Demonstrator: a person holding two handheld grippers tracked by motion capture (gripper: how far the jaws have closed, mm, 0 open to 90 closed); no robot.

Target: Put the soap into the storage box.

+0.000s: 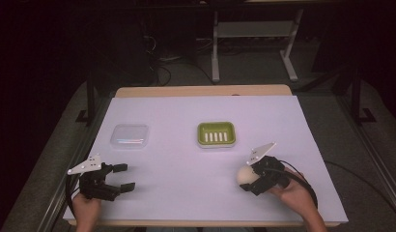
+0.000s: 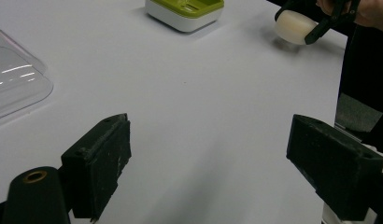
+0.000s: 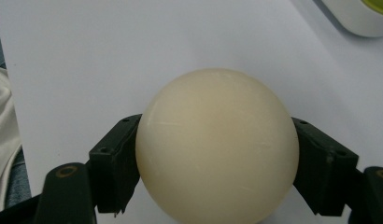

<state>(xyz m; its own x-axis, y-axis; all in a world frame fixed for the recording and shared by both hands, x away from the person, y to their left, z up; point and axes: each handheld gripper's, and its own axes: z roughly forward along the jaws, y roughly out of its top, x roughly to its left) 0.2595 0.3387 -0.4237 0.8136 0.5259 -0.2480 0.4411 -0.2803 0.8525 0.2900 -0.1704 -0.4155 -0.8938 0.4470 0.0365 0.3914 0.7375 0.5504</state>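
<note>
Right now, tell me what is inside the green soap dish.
Nothing lies inside the green soap dish: the high view shows its slotted white insert bare. Whatever sits beneath that insert is covered. The cream soap is elsewhere, gripped by the right tool.

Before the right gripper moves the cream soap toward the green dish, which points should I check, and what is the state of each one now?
1. Grip: the right gripper has both jaws pressed on the sides of the cream soap: ok.
2. Soap lifted off the table: cannot tell.
3. Green dish has nothing lying on its slotted insert: ok.
4. White table surface between soap and dish is bare: ok.
5. Left gripper is open and far from that path: ok.
6. Clear lid lies apart from the dish: ok.
</note>
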